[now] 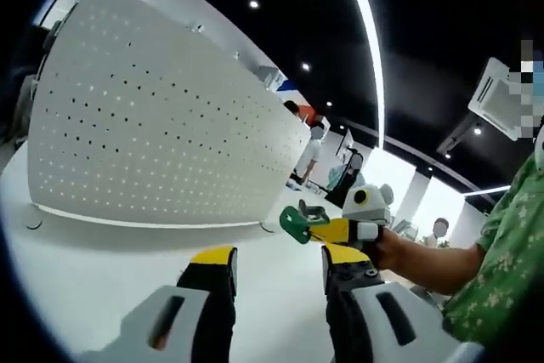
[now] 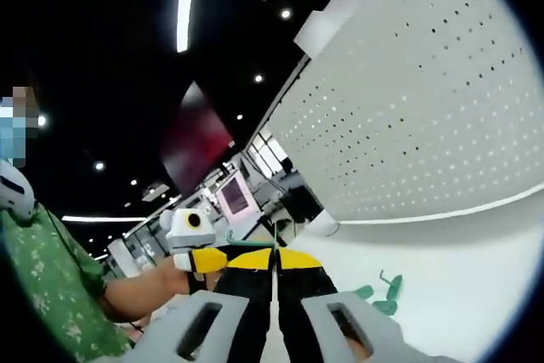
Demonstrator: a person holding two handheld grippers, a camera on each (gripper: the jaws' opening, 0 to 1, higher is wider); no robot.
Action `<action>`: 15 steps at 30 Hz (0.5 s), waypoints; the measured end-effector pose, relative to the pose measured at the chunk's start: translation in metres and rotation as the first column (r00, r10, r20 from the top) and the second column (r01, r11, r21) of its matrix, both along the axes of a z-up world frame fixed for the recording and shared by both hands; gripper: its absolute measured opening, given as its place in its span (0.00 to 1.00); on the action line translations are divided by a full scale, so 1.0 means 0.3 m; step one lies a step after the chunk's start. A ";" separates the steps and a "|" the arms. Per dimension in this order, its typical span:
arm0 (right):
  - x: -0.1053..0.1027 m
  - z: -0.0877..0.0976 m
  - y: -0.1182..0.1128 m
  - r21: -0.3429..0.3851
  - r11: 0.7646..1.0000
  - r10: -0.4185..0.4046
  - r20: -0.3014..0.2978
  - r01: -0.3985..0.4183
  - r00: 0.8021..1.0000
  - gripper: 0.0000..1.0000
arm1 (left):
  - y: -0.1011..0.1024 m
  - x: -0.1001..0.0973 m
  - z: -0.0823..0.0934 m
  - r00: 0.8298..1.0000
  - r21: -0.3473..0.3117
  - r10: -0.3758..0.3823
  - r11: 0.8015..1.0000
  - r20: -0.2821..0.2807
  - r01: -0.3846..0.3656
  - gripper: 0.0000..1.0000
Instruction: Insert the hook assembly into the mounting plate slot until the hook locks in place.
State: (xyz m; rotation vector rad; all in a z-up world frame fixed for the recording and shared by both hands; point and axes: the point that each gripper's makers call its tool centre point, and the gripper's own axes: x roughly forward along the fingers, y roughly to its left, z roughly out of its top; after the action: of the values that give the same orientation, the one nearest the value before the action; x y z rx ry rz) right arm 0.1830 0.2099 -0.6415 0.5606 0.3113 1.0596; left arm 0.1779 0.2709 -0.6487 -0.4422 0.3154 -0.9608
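Nearby, pegboard (image 1: 161, 125), spare green hooks (image 2: 382, 293)

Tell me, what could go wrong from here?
The green hook may slip or twist: the right gripper pinches only one end of it. The upright pegboard might shift when pushed, since the open left gripper isn't steadying it. Loose hooks on the table could get knocked.

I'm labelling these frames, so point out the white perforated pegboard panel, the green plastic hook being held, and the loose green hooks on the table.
White perforated pegboard panel (image 1: 161, 116), left gripper view, panel face.
Green plastic hook (image 1: 296, 223), left gripper view, its base.
Loose green hooks (image 2: 384, 293), right gripper view, middle of the group.
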 end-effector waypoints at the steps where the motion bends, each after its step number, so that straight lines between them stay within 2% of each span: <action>1: -0.004 0.002 0.004 0.004 1.000 0.005 0.000 -0.005 1.000 0.00 | 0.000 0.001 0.000 1.000 -0.001 0.000 1.000 -0.001 0.000 0.41; 9: -0.025 0.015 0.027 0.033 0.999 0.041 0.008 -0.042 0.999 0.00 | -0.028 -0.005 0.024 0.999 -0.057 -0.034 0.998 -0.005 0.034 0.37; 15: -0.035 0.024 0.038 0.055 0.996 0.063 0.009 -0.064 0.998 0.00 | -0.043 -0.008 0.046 0.999 -0.104 -0.054 0.993 -0.003 0.054 0.30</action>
State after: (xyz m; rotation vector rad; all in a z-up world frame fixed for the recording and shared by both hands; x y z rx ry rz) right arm 0.1725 0.2214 -0.6343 0.5989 0.2955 1.1340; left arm 0.1755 0.2582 -0.6348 -0.5332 0.2845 -1.0321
